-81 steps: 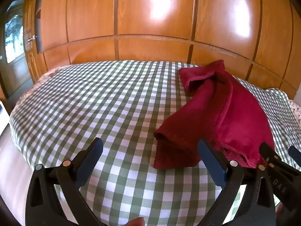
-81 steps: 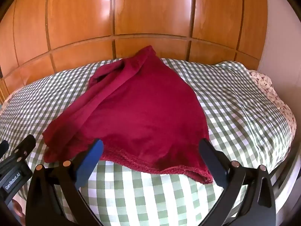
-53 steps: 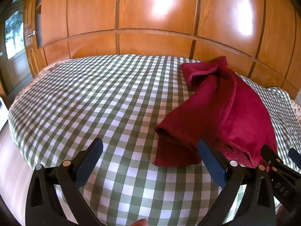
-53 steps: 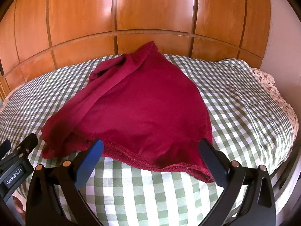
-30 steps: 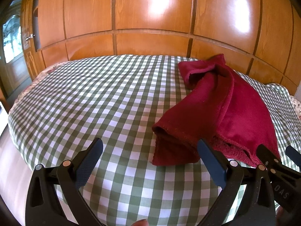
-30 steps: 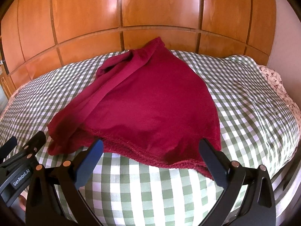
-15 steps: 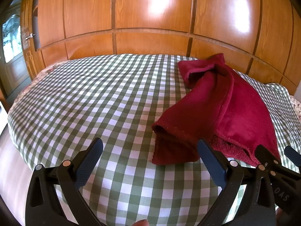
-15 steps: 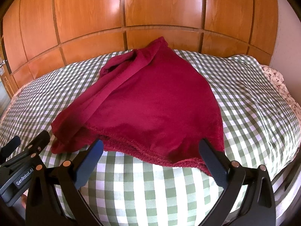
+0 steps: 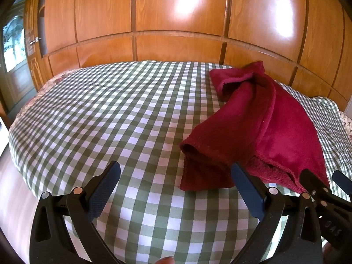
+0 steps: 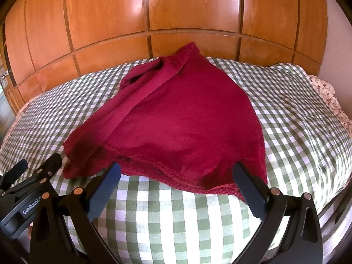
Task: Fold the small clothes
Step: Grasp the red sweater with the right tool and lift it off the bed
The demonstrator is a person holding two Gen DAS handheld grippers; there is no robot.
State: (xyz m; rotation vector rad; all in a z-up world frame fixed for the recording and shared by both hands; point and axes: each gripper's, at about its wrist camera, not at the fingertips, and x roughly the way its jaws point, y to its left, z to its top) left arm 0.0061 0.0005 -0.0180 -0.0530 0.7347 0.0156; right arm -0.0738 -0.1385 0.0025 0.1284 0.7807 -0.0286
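Glossy wooden panelling (image 9: 176,22) is backing a checked bedspread (image 9: 99,114) whose left half is lying bare. A crimson garment (image 10: 182,121) is sprawling on its right half, hem nearest. The left gripper (image 9: 176,189) and right gripper (image 10: 176,187) are hovering spread wide, holding nothing.

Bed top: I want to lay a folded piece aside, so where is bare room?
The widest free patch of the checked bedspread lies left of the red garment, back to the wooden panels. A narrower strip lies right of it. It is tight near the hem, by the left gripper and right gripper.
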